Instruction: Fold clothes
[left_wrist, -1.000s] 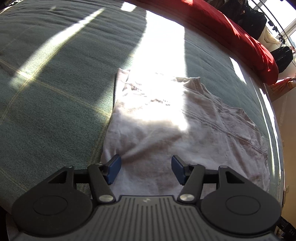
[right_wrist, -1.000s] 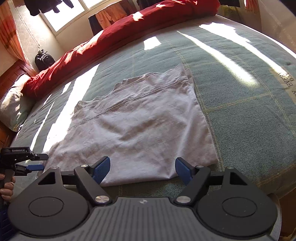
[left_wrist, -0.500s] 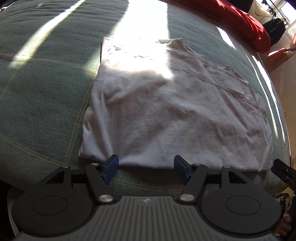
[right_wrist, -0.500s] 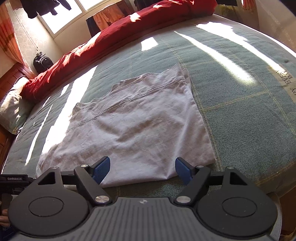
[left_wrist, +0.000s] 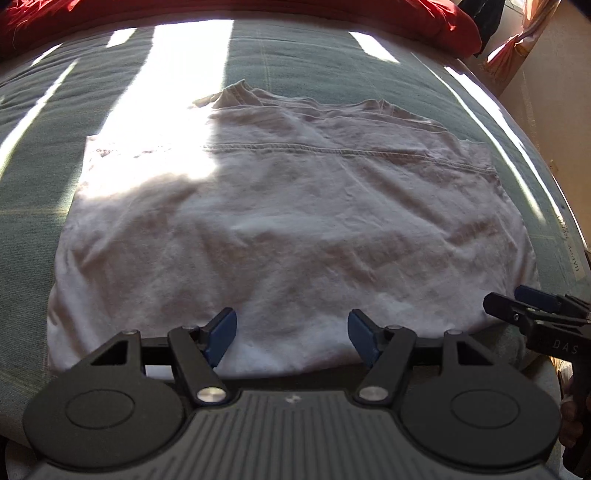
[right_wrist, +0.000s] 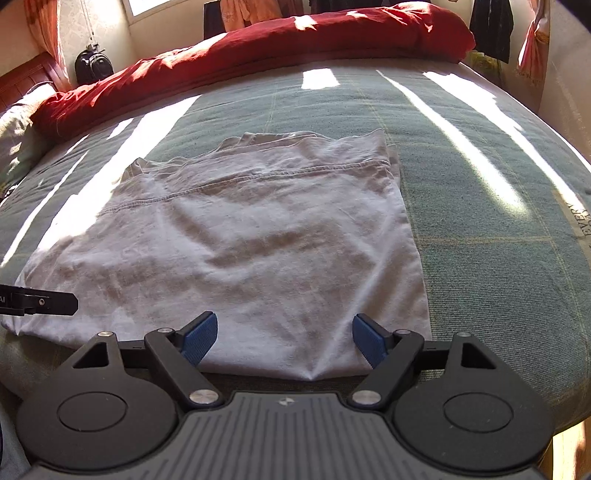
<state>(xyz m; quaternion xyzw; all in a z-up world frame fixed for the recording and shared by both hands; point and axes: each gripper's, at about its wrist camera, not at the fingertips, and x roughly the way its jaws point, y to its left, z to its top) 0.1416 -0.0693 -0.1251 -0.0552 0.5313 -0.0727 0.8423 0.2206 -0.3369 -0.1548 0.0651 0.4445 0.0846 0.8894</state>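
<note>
White shirt (left_wrist: 288, 229) lies flat on the green bedspread (right_wrist: 480, 229), partly folded, just ahead of both grippers. Its near edge runs straight across below the fingertips, the right side edge is straight, and the far edge is bunched at the collar. Left gripper (left_wrist: 291, 332): jaws wide apart, nothing pinched, pads over the near hem. Right gripper (right_wrist: 284, 336): jaws opening, wide, the near right corner of the shirt lies between them, not clamped. Bare bedspread is open to the right of the right gripper and beyond the shirt. Red duvet (right_wrist: 258, 48) is bunched along the far edge of the bed, well apart. Shirt fabric is soft, wrinkled cotton with a stitched seam across. Bedspread is woven, with thin pale grid lines and sun stripes.
</note>
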